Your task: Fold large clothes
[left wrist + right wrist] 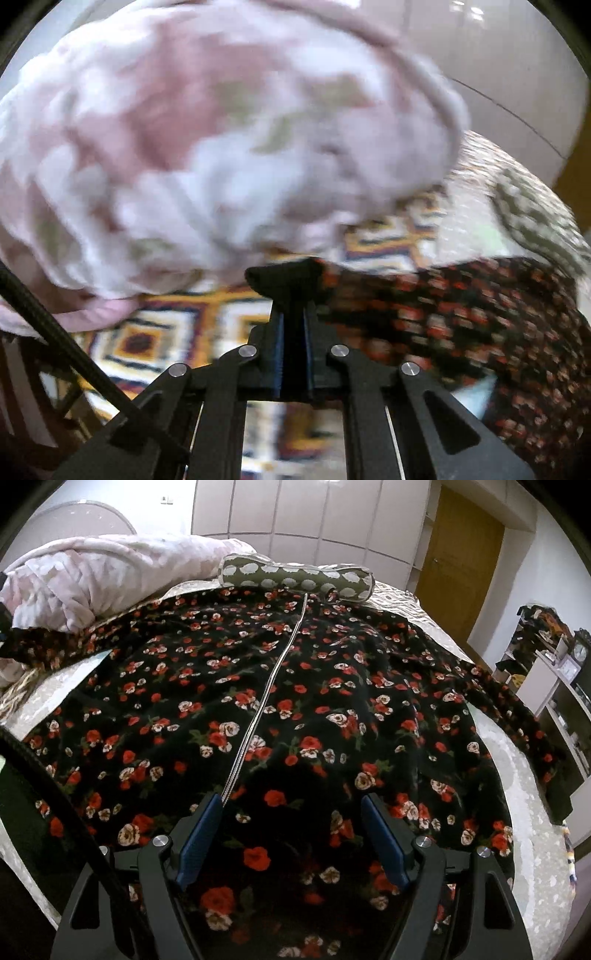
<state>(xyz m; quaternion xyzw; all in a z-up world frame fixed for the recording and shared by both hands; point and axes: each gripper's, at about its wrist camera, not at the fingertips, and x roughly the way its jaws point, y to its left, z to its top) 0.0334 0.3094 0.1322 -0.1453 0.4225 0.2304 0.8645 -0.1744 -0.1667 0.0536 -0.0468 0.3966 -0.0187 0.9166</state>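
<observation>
A large black garment with red and white flowers [314, 701] lies spread over the bed, its silver zipper [266, 694] running down the middle. In the left wrist view my left gripper [293, 291] is shut on the black edge of that floral garment [461, 314], which trails off to the right, lifted clear of the patterned cover [177, 332]. The picture is blurred by motion. My right gripper [291, 812] hovers open just above the garment's near part, right of the zipper's lower end, with nothing pinched between its blue pads [199, 834].
A bunched pink and white blanket [221, 140] fills the upper left wrist view and lies at the bed's far left [92, 572]. A spotted green bolster pillow [295, 576] lies at the head. Shelves with a clock [561, 672] stand right of the bed; a wardrobe [314, 509] and a door [461, 561] behind.
</observation>
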